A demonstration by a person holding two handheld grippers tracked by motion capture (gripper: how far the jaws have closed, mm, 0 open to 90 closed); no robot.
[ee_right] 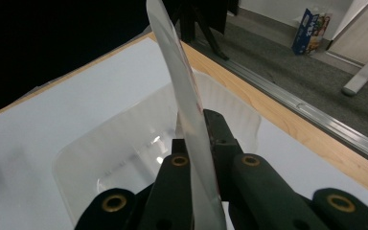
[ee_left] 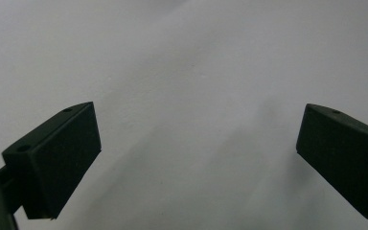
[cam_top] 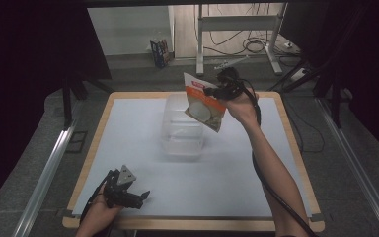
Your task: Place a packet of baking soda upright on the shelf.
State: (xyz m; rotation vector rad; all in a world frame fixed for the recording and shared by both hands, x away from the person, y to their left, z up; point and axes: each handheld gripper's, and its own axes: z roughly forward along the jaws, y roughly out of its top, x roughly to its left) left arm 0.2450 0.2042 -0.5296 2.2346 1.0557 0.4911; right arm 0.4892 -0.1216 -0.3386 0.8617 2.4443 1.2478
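Observation:
My right gripper point(cam_top: 216, 92) is shut on a flat orange and white food pouch point(cam_top: 205, 101), held tilted in the air over the far right side of a clear plastic bin point(cam_top: 181, 132). In the right gripper view the pouch point(ee_right: 184, 100) shows edge-on, pinched between the jaws, with the bin point(ee_right: 91, 163) open and empty below. My left gripper point(cam_top: 137, 196) rests low near the table's front left edge, open and holding nothing. In the left gripper view its fingers point(ee_left: 60, 153) stand wide apart over the bare white table top point(ee_left: 191, 72).
The white table top point(cam_top: 128, 148) has a wooden rim point(cam_top: 296, 148). Beyond the far edge are a small printed box point(cam_top: 161, 52) on the floor, desk legs point(cam_top: 200, 34) and loose cables point(cam_top: 254, 45). Metal rails point(cam_top: 44, 173) run along both sides.

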